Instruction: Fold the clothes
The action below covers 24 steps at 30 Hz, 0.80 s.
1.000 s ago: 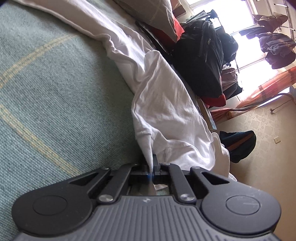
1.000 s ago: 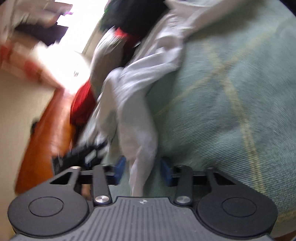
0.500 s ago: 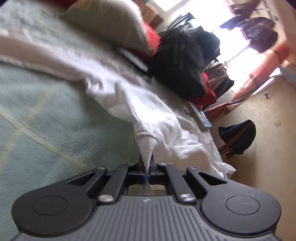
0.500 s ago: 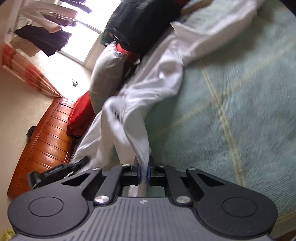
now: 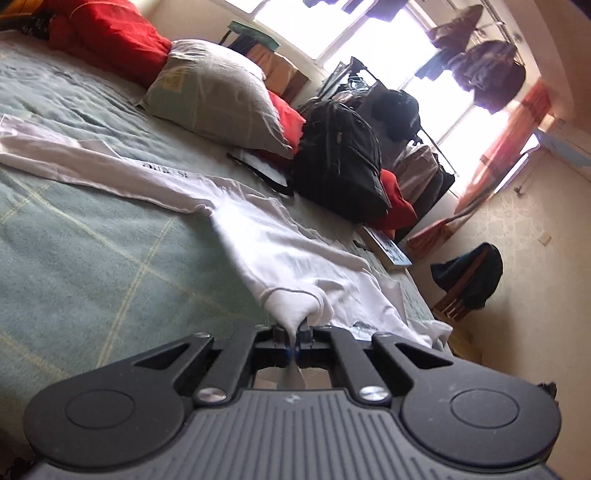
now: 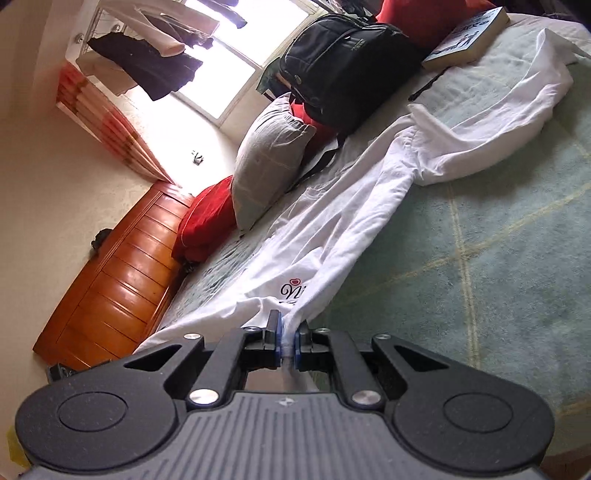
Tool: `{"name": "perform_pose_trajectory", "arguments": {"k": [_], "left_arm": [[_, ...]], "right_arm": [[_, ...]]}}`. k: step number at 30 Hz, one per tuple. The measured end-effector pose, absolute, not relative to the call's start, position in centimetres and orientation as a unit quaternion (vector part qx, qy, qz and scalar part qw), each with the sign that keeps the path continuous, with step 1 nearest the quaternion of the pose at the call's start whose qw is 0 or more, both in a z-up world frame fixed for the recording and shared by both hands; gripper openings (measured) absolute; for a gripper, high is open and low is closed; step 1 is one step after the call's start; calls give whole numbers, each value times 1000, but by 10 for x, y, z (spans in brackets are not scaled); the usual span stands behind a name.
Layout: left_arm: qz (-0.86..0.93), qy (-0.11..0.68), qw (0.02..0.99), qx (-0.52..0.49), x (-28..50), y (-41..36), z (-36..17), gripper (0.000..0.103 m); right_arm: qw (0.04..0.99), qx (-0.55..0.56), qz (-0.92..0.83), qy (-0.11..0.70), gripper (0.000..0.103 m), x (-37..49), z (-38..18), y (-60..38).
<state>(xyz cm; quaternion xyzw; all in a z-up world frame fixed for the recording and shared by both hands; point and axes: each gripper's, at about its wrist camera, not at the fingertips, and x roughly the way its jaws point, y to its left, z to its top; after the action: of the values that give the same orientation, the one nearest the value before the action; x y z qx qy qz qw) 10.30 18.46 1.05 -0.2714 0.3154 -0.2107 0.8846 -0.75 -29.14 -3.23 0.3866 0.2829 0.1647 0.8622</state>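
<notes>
Left wrist view: the white cotton T-shirt (image 5: pixel 280 243) runs from the frame's left edge down to lower centre, lying in a long, wrinkled strip on the green checked woven bedspread (image 5: pixel 92 258). Your left gripper (image 5: pixel 293 334) has its fingers closed narrow on a pinched peak of that white cloth. In the right wrist view, your right gripper (image 6: pixel 286 341) is likewise clamped on the shirt (image 6: pixel 369 206) just below a small printed logo, the fabric trailing to the upper right. You appear mid-fold, holding the garment at two points; which fold this is cannot be settled. Any coming move calls for carrying both pinches together, level, so the cloth lands flat. Beyond it sit a grey pillow (image 5: pixel 218 96), a black backpack (image 5: pixel 340 155), red cushions (image 6: pixel 207 218) and a paperback book (image 6: pixel 469 33).
</notes>
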Motion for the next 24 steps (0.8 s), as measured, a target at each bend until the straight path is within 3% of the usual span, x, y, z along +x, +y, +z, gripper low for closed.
{"name": "perform_pose_trajectory", "arguments": {"k": [16, 20, 22, 24], "left_arm": [[-180, 372, 874, -256, 84, 207, -16, 2], [-137, 397, 874, -245, 85, 220, -27, 8], [-124, 397, 877, -239, 82, 227, -25, 11], [-119, 388, 884, -231, 84, 230, -16, 23]], "right_arm": [[828, 420, 166, 333, 9, -34, -52, -315], [830, 361, 121, 407, 18, -28, -62, -311], [843, 340, 101, 406, 28, -29, -56, -313], [852, 344, 100, 382, 35, -28, -45, -323]]}}
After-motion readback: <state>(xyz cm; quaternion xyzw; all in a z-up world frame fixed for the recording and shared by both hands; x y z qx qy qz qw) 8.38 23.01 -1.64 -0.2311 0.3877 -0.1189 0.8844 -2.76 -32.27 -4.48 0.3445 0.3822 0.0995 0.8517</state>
